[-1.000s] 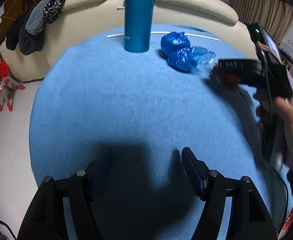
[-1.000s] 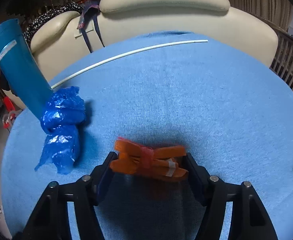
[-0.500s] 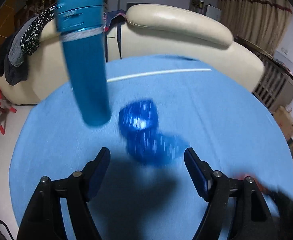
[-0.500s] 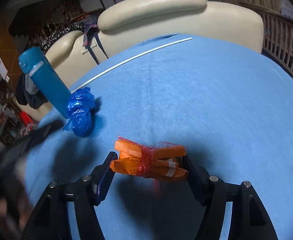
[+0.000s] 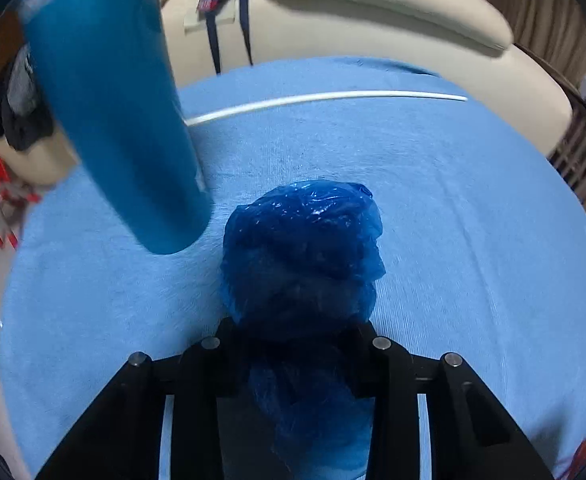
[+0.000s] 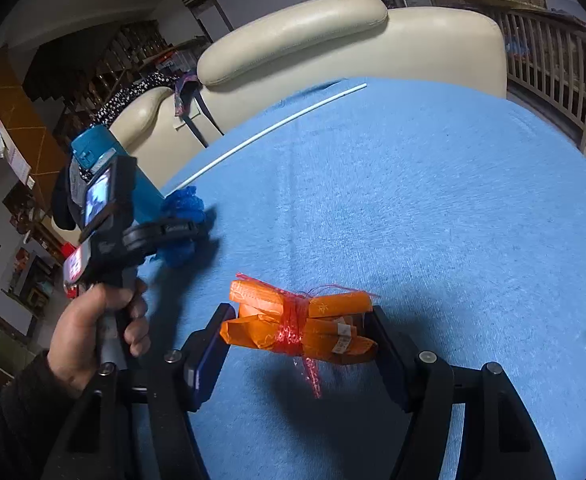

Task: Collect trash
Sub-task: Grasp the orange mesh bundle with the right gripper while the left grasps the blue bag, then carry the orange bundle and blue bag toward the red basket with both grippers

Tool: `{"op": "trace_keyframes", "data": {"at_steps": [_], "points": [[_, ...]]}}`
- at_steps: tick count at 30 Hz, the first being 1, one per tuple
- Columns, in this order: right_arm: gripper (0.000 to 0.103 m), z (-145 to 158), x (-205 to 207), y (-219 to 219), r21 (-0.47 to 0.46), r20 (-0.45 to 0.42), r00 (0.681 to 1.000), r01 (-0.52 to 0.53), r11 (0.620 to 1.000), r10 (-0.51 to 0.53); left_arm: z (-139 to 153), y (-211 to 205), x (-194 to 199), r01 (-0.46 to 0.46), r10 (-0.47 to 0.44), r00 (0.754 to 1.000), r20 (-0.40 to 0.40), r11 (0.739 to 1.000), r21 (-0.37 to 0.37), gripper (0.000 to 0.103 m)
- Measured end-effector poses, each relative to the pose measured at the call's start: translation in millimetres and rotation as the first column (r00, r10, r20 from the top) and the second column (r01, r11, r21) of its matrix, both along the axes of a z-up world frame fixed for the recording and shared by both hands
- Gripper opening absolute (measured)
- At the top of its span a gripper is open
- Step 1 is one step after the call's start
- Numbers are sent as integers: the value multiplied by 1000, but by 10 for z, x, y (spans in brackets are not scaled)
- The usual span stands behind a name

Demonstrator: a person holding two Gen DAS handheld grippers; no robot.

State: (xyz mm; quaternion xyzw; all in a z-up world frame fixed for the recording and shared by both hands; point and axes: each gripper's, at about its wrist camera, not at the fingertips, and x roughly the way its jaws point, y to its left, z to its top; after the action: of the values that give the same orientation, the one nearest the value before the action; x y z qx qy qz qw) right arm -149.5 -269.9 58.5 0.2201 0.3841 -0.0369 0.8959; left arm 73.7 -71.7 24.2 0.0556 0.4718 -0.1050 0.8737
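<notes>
A crumpled blue plastic bag (image 5: 301, 256) lies on the blue tablecloth (image 5: 453, 220). My left gripper (image 5: 299, 336) is shut on its near part. The right wrist view shows that gripper (image 6: 189, 228) around the bag (image 6: 183, 204). My right gripper (image 6: 299, 328) is shut on an orange wrapper bundle (image 6: 297, 322) tied with red net, held just above the cloth (image 6: 433, 208).
A tall teal bottle (image 5: 113, 112) stands just left of the blue bag, also in the right wrist view (image 6: 105, 152). A thin white rod (image 5: 325, 100) lies across the far side of the table. Cream sofas (image 6: 333, 40) stand behind the table.
My left gripper moved forward to the blue bag and shut on it. My right gripper lifted the orange bundle and pulled back, still shut on it.
</notes>
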Motion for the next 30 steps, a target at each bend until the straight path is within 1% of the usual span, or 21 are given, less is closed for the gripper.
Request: {"op": "trace_keyframes", "data": {"at_steps": [2,6,8,14,15,18,19,26,30], "points": [[69,7,-50,17,17,7,1000,3,1000,-3,64,-8,-198,25,-25,999,23,1000,13,37],[69,32,-203,93,22,18,1000,13,1000,-14,159,26,-618,38,-39,998,52,999,26,37],[69,34,-305,128,27,20,1000,22,999,-23,159,53,-832,29,-30,998,48,1000,11,37],[70,82,-666,188,38,36,998,49,998,-50,110,44,-1506,61,-60,998,27,998,-14,37],[70,90,-736,187,39,40,998,54,998,-56,148,55,-1548,62,-61,998,22,998,-22,37],[70,109,-943,203,40,50,996,71,997,-73,180,173,-1896,73,-73,997,13,997,-32,37],[70,115,-1003,214,37,53,996,73,997,-75,199,169,-1928,81,-81,997,14,996,-29,37],[70,273,-1459,306,-4,93,991,96,995,-95,319,204,-2530,138,-136,989,57,990,-22,37],[70,360,-1676,344,-18,121,987,112,994,-109,422,219,-2704,162,-160,983,86,987,-18,37]]}}
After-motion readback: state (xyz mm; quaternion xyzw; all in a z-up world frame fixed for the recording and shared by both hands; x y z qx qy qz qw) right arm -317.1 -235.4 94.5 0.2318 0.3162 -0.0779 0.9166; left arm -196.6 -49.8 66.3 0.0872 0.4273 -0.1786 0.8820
